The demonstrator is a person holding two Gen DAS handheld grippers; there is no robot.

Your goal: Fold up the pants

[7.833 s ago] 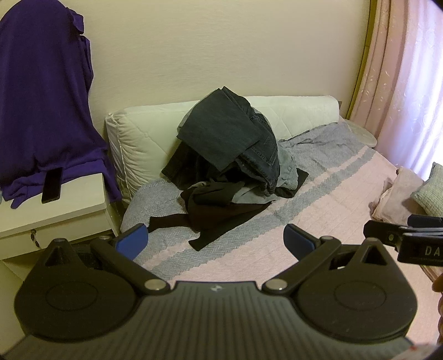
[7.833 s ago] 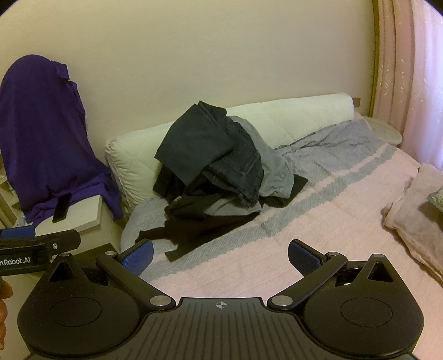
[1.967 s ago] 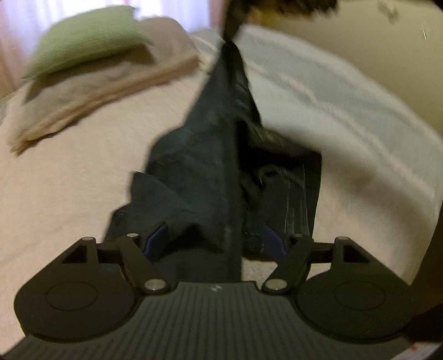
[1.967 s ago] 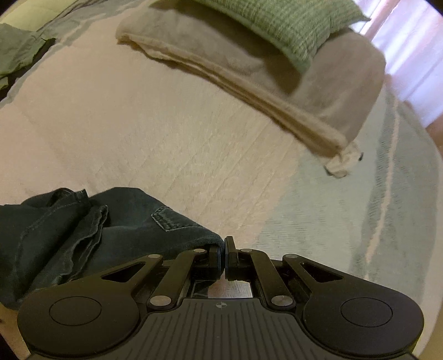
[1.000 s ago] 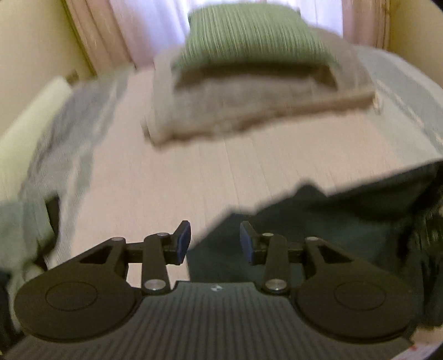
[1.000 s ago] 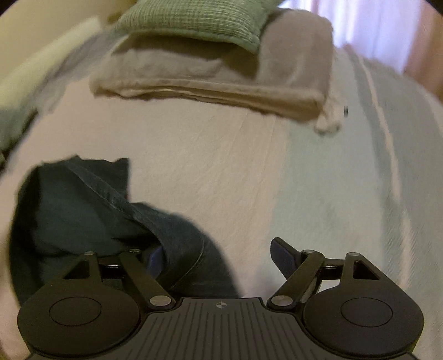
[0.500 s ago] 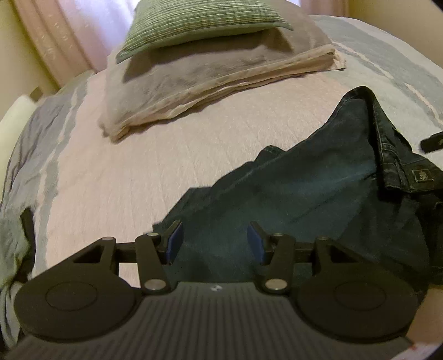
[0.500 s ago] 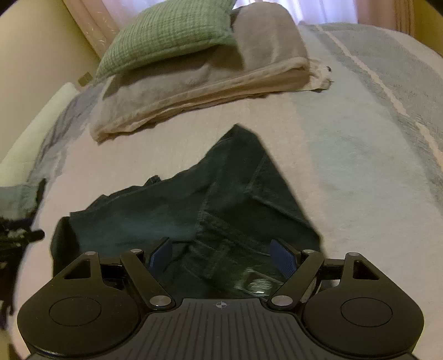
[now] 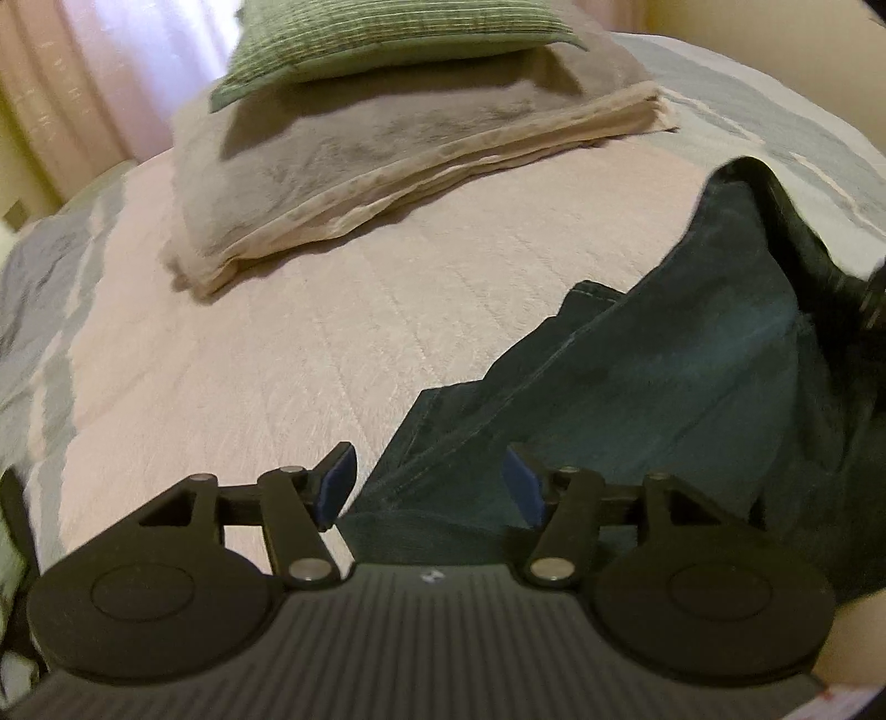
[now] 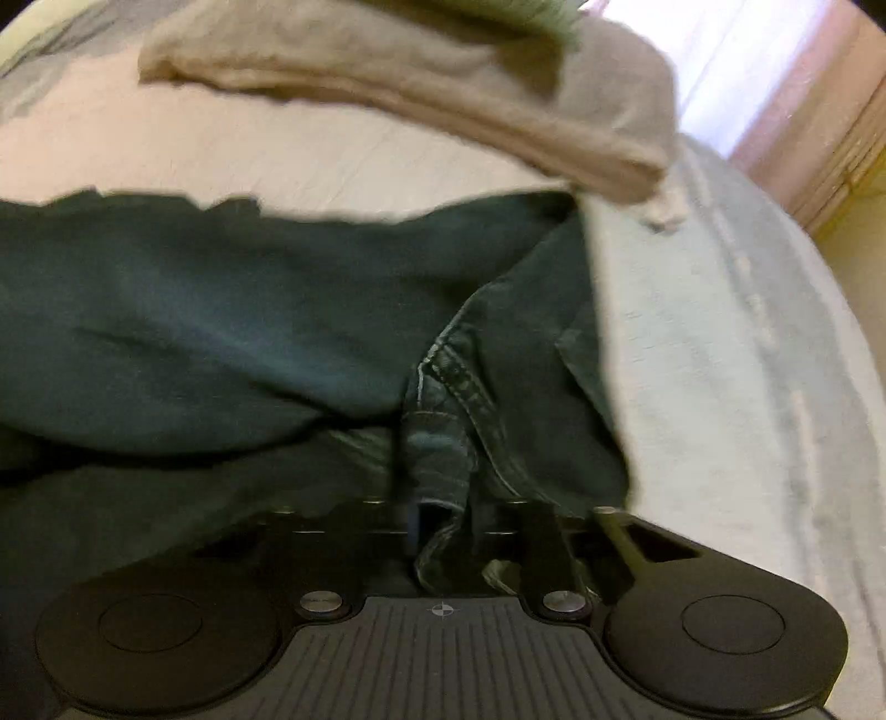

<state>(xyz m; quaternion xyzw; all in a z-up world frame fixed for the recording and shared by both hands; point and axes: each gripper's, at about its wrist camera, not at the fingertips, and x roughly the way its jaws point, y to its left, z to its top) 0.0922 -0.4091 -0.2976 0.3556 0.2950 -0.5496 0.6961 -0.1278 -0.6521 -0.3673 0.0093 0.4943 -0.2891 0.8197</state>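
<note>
Jeans (image 9: pixel 653 387) sprawl on the bed (image 9: pixel 277 332); left gripper (image 9: pixel 426 487) gapes over a leg, right gripper (image 10: pixel 443 526) pinches the waistband.

Your pants (image 9: pixel 692 382) read dark teal-blue denim, with paler stitching along the seams. Your left hand-held gripper (image 9: pixel 429 487) is matte black with blue pads (image 9: pixel 336 482); the right hand-held gripper (image 10: pixel 443 526) looks all black. The bedspread (image 9: pixel 277 343) under them is pale pink, banded grey-blue at the edges. On it, a folded blanket (image 9: pixel 398 133) shows taupe over beige. The cushion (image 9: pixel 365 33) is green with fine lighter stripes. Curtain (image 9: pixel 72 83): pink.
</note>
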